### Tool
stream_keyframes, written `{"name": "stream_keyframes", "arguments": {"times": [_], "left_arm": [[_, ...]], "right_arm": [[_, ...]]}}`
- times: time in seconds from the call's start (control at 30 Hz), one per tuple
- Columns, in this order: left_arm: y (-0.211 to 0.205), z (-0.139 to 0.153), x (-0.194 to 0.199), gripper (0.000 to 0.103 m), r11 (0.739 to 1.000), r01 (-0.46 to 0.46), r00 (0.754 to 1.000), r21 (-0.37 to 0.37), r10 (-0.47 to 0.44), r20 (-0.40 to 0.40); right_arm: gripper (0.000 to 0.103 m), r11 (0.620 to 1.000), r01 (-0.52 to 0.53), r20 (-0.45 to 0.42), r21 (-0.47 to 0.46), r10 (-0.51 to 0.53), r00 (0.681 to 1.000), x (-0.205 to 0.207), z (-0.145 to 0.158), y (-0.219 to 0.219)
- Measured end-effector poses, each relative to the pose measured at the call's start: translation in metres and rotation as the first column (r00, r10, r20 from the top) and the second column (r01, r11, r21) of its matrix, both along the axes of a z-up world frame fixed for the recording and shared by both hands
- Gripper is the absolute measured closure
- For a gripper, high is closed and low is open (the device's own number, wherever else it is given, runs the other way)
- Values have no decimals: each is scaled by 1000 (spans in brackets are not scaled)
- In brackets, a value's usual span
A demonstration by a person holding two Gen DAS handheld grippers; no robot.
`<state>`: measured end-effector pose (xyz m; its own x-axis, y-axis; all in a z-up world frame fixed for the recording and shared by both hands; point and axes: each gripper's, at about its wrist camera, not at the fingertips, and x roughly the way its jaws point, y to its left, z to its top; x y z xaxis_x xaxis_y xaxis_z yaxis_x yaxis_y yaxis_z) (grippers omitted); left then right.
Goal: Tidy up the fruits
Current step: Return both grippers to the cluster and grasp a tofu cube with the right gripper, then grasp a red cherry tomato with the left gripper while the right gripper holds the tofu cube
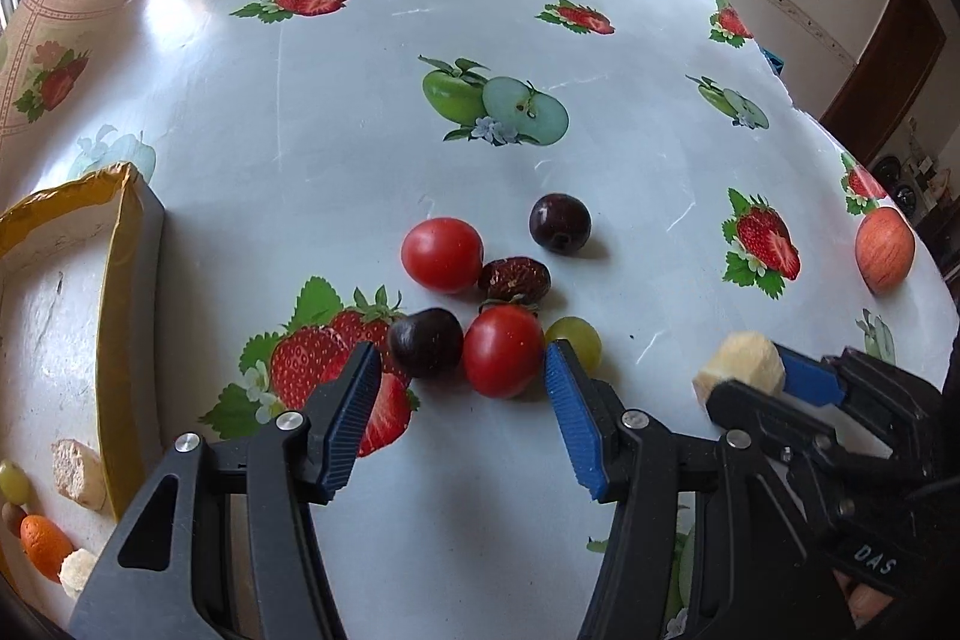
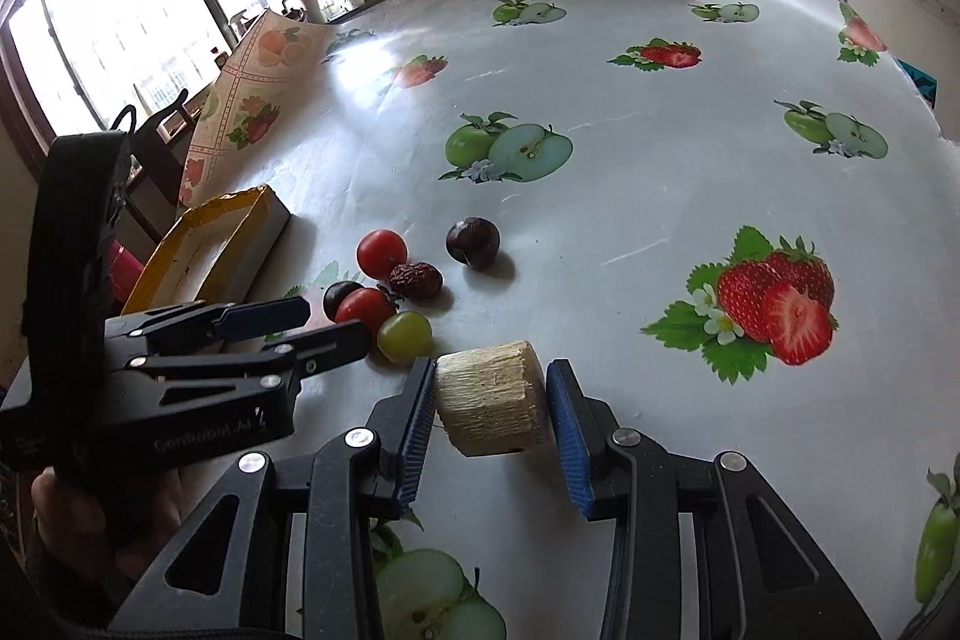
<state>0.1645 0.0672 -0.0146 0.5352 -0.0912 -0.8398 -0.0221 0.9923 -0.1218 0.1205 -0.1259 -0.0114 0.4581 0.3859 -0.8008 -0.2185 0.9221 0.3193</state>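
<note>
A loose cluster of fruit lies on the fruit-print tablecloth: two red tomatoes (image 1: 442, 254) (image 1: 503, 351), two dark plums (image 1: 560, 223) (image 1: 425, 342), a wrinkled red date (image 1: 514, 278) and a green grape (image 1: 576, 340). My left gripper (image 1: 462, 358) is open, its fingertips flanking the near plum and near tomato without touching them. My right gripper (image 2: 489, 388) is shut on a pale yellow cylindrical fruit chunk (image 2: 492, 403), both blue pads against its sides. In the right wrist view the left gripper (image 2: 336, 321) reaches in from the left beside the grape (image 2: 405, 336).
A yellow-rimmed cardboard tray (image 1: 129, 280) stands at the left, holding a grape (image 1: 13, 481), an orange piece (image 1: 43, 544) and pale chunks (image 1: 78, 472). A red apple (image 1: 884, 249) sits near the table's right edge. The cloth curls up at the far left corner.
</note>
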Motion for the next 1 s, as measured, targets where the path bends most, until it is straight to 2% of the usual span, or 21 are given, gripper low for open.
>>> {"name": "stream_keyframes", "arguments": {"times": [0.07,0.2,0.43,0.5,0.57,0.63,0.7,0.87,0.93,1.0], "left_arm": [[-3,2,4,54,1000,12,1000,8,-12,12],[-7,3,5,54,998,36,999,42,-37,29],[4,-2,-7,55,998,58,998,-22,-58,10],[1,-1,-12,58,998,68,998,-2,-68,9],[-3,1,-15,68,997,80,997,17,-80,10],[-2,1,-13,68,997,79,997,15,-79,5],[0,0,-7,65,998,66,998,8,-66,0],[5,-1,7,47,1000,23,1000,-18,-23,-4],[6,-1,11,46,999,12,1000,-30,-12,5],[6,-4,15,46,1000,3,1000,2,-3,12]], "right_arm": [[65,1000,0,-8,6,0,1000,-9,-1,-5],[65,1000,5,-15,25,-4,1000,-21,-2,-11],[65,999,6,4,54,-6,1000,-33,9,-17],[65,998,3,12,57,-3,1000,-36,12,-18],[65,998,2,19,59,-3,1000,-38,15,-20],[65,998,4,21,63,-5,1000,-38,15,-22],[65,998,7,19,65,-8,1000,-38,15,-23],[65,998,6,13,70,-7,1000,-40,12,-23],[65,998,7,12,70,-8,1000,-39,11,-23],[65,997,10,10,70,-11,1000,-39,10,-23]]}}
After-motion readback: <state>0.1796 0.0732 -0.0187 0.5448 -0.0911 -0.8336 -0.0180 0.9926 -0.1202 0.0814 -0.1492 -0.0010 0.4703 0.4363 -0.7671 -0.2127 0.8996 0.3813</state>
